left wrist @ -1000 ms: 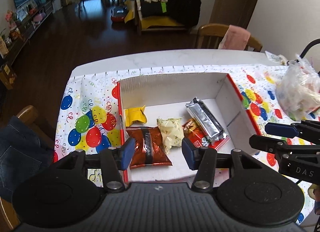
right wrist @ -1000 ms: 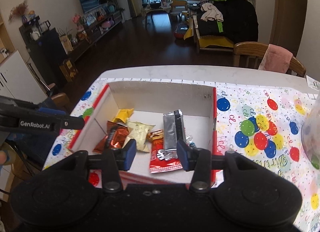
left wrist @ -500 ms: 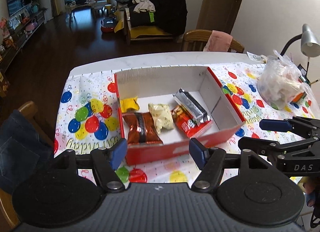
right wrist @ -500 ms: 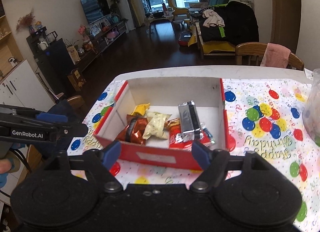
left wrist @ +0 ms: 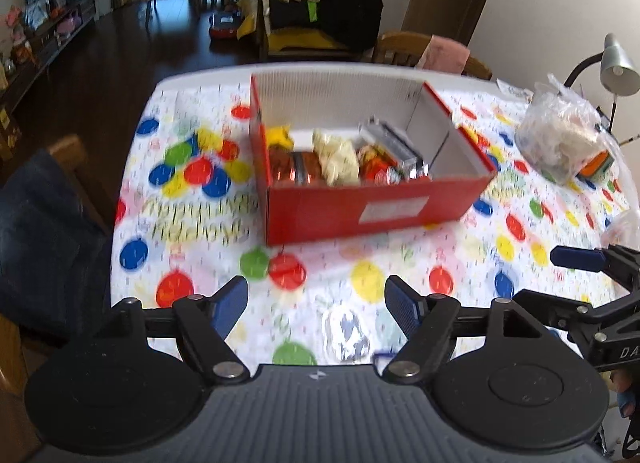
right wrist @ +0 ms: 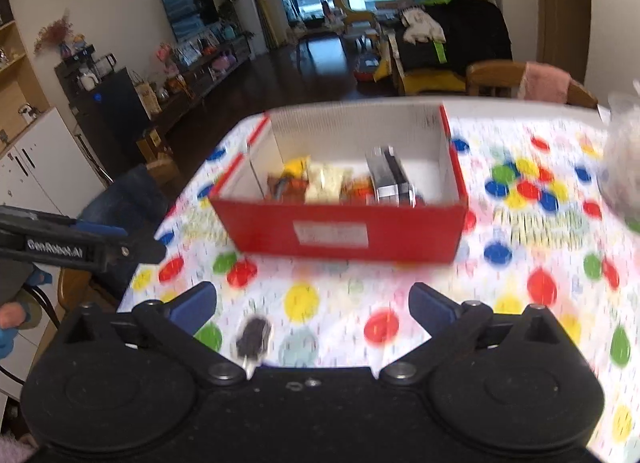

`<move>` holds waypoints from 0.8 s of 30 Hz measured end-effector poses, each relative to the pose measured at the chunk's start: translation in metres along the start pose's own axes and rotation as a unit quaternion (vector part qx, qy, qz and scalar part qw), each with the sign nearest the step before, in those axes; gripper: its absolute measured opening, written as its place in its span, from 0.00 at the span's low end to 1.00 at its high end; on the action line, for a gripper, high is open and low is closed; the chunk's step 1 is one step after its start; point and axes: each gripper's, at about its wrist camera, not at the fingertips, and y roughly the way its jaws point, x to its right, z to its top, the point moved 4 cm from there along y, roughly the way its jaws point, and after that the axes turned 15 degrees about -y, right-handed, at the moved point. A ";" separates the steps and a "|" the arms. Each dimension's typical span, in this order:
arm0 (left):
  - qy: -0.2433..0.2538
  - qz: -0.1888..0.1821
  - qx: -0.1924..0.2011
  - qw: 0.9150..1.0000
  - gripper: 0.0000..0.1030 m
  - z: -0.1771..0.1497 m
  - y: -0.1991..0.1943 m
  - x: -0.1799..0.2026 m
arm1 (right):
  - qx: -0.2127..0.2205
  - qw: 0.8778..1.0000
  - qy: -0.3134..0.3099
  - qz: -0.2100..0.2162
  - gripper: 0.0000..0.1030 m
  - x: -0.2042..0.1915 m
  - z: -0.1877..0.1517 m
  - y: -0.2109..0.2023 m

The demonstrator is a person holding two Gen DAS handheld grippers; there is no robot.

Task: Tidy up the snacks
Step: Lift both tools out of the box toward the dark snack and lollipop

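Observation:
A red cardboard box [left wrist: 372,207] [right wrist: 340,229] stands on the balloon-print tablecloth [left wrist: 180,219] and holds several snack packets: a yellow one [left wrist: 280,135], a brown one [left wrist: 296,169], a cream one [left wrist: 336,159], a red one [left wrist: 378,171] and a silver one [left wrist: 394,147]. My left gripper [left wrist: 316,305] is open and empty, well short of the box. My right gripper [right wrist: 312,305] is open and empty, also near the front edge. A small silver packet [left wrist: 348,329] lies on the cloth between the left fingers; in the right wrist view a dark packet [right wrist: 254,337] lies there.
A clear plastic bag of snacks [left wrist: 560,143] sits at the right of the table beside a grey desk lamp [left wrist: 616,67]. Wooden chairs stand at the far side [left wrist: 424,51] and at the left [left wrist: 68,151]. The right gripper shows in the left wrist view [left wrist: 592,287].
Both grippers have pulled back from over the box towards the table's near edge. The box now looks smaller and farther, with its red front wall in full view.

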 end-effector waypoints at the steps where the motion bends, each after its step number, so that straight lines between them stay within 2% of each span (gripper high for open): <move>1: -0.001 0.002 -0.007 1.000 0.73 -0.005 0.002 -0.003 | -0.007 1.000 0.000 -0.004 1.00 -0.002 -0.007 0.001; 6: -0.008 0.008 -0.043 0.999 0.73 -0.029 0.014 -0.012 | -0.031 0.999 -0.003 -0.022 1.00 -0.003 -0.038 0.001; 9: -0.012 0.014 -0.064 0.998 0.73 -0.040 0.022 -0.015 | -0.046 0.998 0.016 -0.028 0.99 0.002 -0.055 0.004; 16: -0.001 0.035 -0.122 0.992 0.73 -0.073 0.048 -0.016 | -0.086 0.995 0.023 -0.041 0.96 0.006 -0.091 0.012; 21: 0.021 0.053 -0.143 0.988 0.73 -0.093 0.063 -0.013 | -0.108 0.993 0.011 -0.051 0.91 0.009 -0.108 0.018; 24: 0.031 0.057 -0.147 0.987 0.73 -0.100 0.067 -0.011 | -0.122 0.991 -0.012 -0.062 0.83 0.009 -0.118 0.021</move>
